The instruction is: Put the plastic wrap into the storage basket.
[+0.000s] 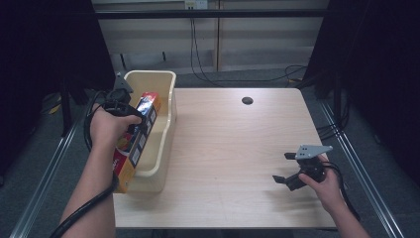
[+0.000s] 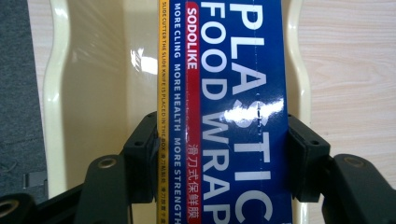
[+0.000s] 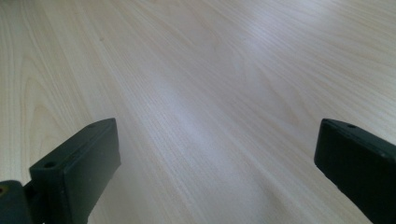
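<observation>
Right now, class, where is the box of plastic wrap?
In the high view, the box of plastic wrap is at the table's left edge, tilted over the cream tub, clamped by the left gripper.

Blue/red/yellow wrap box [image 2: 233,116] w/ white text, cream bin [image 1: 166,129], pale woodgrain table [image 1: 237,158]

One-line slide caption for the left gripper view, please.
Left gripper clamps a blue plastic food wrap box lengthwise over the cream bin on the wooden table.
</observation>
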